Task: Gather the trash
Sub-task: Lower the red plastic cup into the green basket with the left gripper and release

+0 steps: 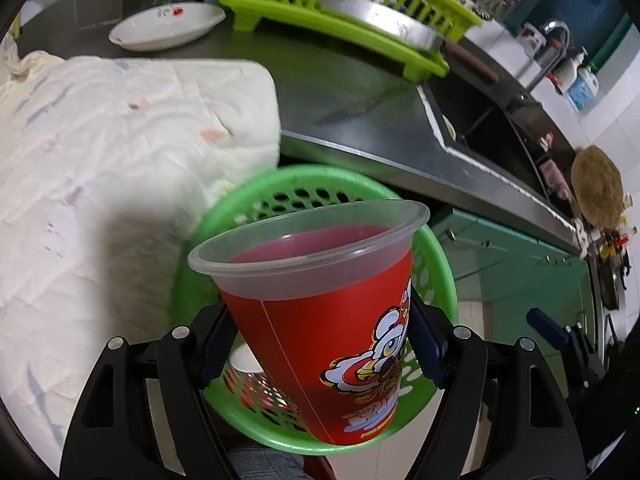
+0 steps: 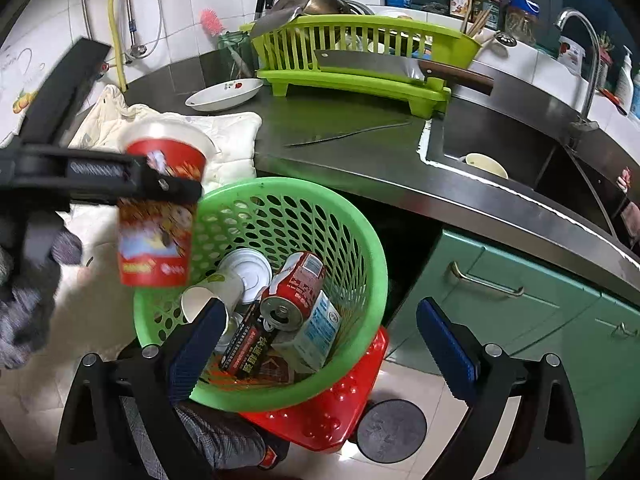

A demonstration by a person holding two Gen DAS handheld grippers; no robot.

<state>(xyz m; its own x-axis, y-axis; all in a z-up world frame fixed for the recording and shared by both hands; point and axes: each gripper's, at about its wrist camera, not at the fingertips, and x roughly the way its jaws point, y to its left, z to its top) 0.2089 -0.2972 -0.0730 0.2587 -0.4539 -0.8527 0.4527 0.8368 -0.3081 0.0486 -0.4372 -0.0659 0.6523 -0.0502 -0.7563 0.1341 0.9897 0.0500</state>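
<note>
Left tool (image 1: 320,344) pinches a red printed plastic cup (image 1: 320,320) at its lower wall, blue ribbed pads on both sides; cup base cut off behind the tool body. In the right wrist view the same cup (image 2: 160,216) is motion-blurred, print unreadable, held over the near-left rim of the green basket (image 2: 360,240). Right tool (image 2: 320,344) spread wide, holding nothing, above the basket.

Basket: perforated plastic, round, on a red stool (image 2: 340,412) below the worktop (image 2: 360,148) front edge. Inside: dented red can (image 2: 296,288), small carton (image 2: 316,332), paper cup (image 2: 212,292), dark box (image 2: 248,344), partly overlapping.

White quilted cloth (image 2: 232,140) at the worktop's left edge. Green dish rack (image 2: 360,76) at the back edge.
</note>
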